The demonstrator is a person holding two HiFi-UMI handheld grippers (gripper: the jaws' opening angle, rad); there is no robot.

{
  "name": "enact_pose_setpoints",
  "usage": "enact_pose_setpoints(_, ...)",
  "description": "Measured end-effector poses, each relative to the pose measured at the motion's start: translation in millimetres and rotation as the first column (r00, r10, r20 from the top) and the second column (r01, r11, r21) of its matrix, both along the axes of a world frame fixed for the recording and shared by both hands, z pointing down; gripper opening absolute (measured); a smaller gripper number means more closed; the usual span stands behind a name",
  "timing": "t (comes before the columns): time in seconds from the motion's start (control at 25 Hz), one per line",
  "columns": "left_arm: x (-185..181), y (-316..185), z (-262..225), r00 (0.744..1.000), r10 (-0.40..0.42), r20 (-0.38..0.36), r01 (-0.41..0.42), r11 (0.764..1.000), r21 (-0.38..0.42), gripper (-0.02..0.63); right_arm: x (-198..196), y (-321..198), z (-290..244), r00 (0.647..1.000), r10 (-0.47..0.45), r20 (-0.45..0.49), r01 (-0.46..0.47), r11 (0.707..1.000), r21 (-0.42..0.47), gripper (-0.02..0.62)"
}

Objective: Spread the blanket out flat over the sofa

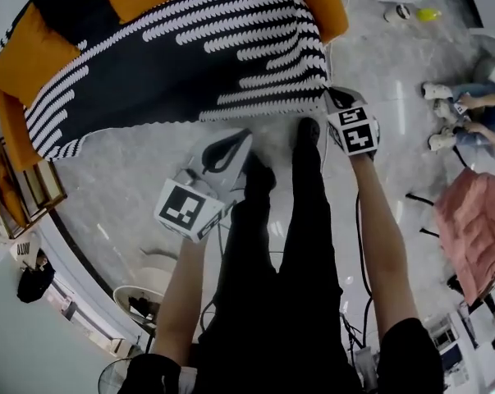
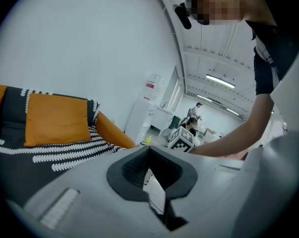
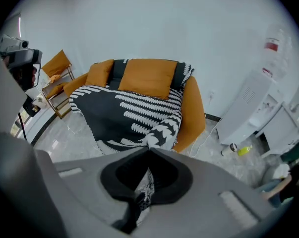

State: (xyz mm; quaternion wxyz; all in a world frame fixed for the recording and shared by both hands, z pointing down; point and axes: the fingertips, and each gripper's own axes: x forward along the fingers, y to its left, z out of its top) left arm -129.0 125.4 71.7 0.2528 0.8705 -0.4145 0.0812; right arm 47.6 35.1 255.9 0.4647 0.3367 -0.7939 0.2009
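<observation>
A black blanket with white stripes [image 1: 181,48] lies over the orange sofa [image 1: 34,56], its front edge hanging to the grey floor. My right gripper [image 1: 333,98] sits at the blanket's front right corner and is shut on that corner; in the right gripper view the patterned cloth runs from the blanket [image 3: 124,113] down between the closed jaws of the right gripper [image 3: 148,150]. My left gripper [image 1: 240,138] hovers over the floor in front of the sofa, apart from the blanket. Its jaws meet with nothing in them in the left gripper view [image 2: 149,150], where the blanket [image 2: 50,155] shows to the left.
A wooden frame chair [image 1: 29,183] stands left of the sofa. A pink padded cloth [image 1: 477,220] and seated people [image 1: 469,113] are at the right. A yellow bottle [image 1: 428,13] and a white appliance [image 3: 248,108] stand beyond the sofa's right arm. Cables trail on the floor.
</observation>
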Motion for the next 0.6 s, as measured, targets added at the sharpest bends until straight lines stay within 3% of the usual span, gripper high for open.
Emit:
enact_pose_setpoints(0.36,75.9,-29.2,39.2,1.000,0.014,0.028,-0.012,0.998,-0.057,0.011,60.7,0.2,58.6,0.999,-0.041,0.011,0.042,0.997,-0.069,0.008)
enact_pose_setpoints(0.6,107.6,-40.3,78.1,0.997,-0.075,0.035,0.079,0.988,-0.134,0.011,97.1,13.0,110.2,0.998,-0.041,0.047,0.049,0.984,-0.174,0.008)
